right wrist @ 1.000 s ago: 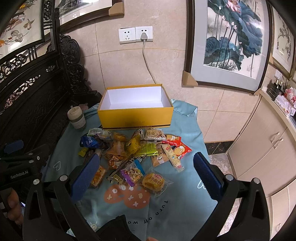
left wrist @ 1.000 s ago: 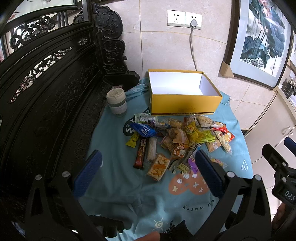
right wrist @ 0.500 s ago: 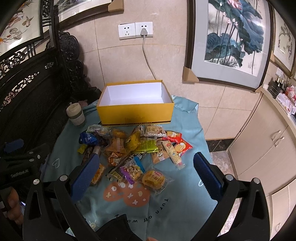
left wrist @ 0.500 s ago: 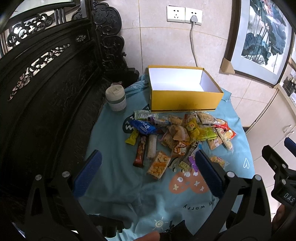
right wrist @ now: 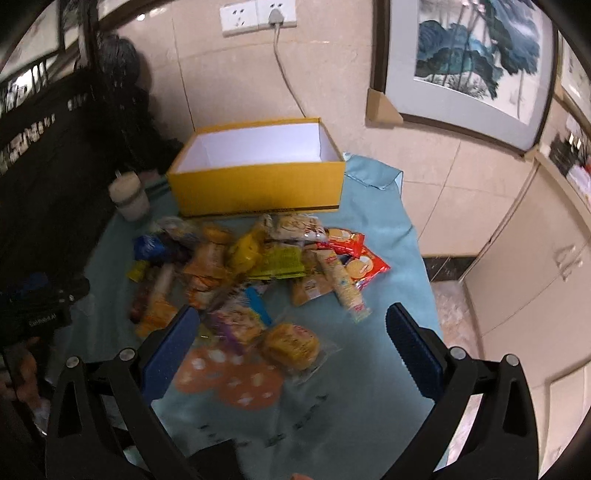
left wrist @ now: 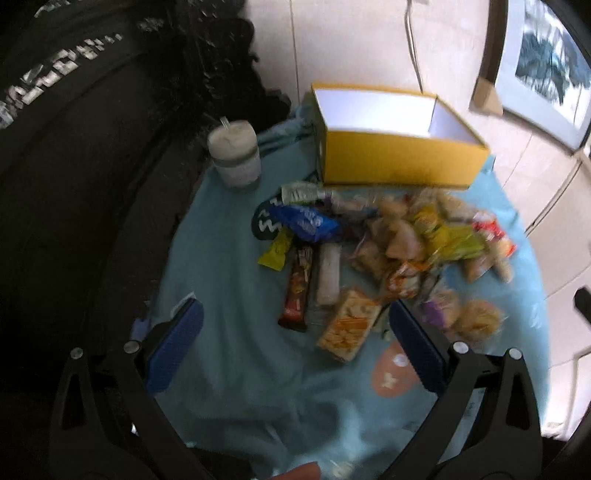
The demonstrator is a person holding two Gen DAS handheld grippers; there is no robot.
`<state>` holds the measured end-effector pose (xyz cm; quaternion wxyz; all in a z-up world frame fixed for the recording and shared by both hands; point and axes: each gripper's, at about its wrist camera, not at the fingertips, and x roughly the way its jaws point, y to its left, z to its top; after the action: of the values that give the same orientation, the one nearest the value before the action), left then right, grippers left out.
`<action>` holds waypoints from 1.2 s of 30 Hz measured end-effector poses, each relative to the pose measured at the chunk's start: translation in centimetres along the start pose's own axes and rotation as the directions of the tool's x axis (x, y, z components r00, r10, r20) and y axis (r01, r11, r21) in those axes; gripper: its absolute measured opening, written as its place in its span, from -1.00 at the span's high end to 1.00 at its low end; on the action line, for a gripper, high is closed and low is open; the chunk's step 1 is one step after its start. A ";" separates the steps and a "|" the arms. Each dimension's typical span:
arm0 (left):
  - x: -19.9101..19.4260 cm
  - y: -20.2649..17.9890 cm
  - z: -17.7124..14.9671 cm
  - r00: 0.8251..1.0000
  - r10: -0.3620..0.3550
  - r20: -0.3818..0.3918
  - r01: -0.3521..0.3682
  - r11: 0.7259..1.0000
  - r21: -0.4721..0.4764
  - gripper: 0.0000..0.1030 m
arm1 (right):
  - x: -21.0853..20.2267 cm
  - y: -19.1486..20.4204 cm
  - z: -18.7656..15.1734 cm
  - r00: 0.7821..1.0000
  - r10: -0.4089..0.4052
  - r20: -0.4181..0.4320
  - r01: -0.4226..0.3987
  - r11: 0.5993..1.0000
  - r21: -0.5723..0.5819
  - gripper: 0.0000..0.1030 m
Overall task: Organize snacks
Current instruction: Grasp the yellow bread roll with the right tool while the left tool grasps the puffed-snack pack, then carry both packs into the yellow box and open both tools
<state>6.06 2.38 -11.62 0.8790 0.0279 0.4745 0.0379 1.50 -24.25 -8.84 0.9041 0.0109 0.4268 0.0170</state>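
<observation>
The left gripper (left wrist: 295, 328) was spread wide and held nothing; its ribbed blue pads (left wrist: 175, 343) hung above the cloth (left wrist: 229, 387) without touching any packet. Between its fingers and just ahead lay a brown bar (left wrist: 298, 291), a pale stick packet (left wrist: 328, 275) beside it, and a flat orange cracker pack (left wrist: 349, 325) near the right pad. The right gripper (right wrist: 291, 336) was likewise wide apart and empty, with a round cake in clear wrap (right wrist: 291, 345) between its fingers and a purple packet (right wrist: 236, 321) just by its left pad.

Beyond both grippers the snacks (right wrist: 258, 258) made a loose heap of crinkly foil and plastic wrappers: a blue pouch (left wrist: 306, 221), a yellow-green bag (right wrist: 280, 262), a red biscuit pack (right wrist: 354, 258) and a long cracker tube (right wrist: 341, 282). Behind the heap, close to it, stood the box (right wrist: 258, 188), yellow cardboard, rectangular, lidless, white and bare inside. Left of the box stood a pale cup (left wrist: 234, 157), apart from the heap. The cloth was soft teal fabric, creased, with an orange print (right wrist: 229, 376). Dark carved wood (left wrist: 74, 147) rose at left; the tiled wall (right wrist: 229, 74) carried a socket (right wrist: 258, 16) and a framed painting (right wrist: 476, 55). The left view was blurred.
</observation>
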 end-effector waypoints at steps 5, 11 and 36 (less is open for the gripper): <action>6.1 0.4 -3.3 0.990 -0.058 -0.128 0.056 0.998 -0.020 -0.96 | 5.6 -1.4 -3.2 0.992 0.052 -0.114 -0.057 0.998 -0.038 -0.97; 9.7 -3.0 -4.6 0.994 -0.035 -0.106 0.049 0.991 0.123 -0.96 | 10.1 -1.6 -5.2 0.984 0.069 -0.165 -0.091 0.988 -0.128 -0.97; 7.6 -4.5 -8.4 0.963 -0.264 0.052 0.243 0.936 0.257 0.10 | 12.2 -2.0 -6.5 0.956 0.202 -0.212 -0.230 0.967 -0.113 -0.12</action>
<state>3.35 -1.25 -22.94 0.8856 0.0777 0.4371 -0.1366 4.26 -25.74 -22.40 0.8483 -0.0059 0.5091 0.1459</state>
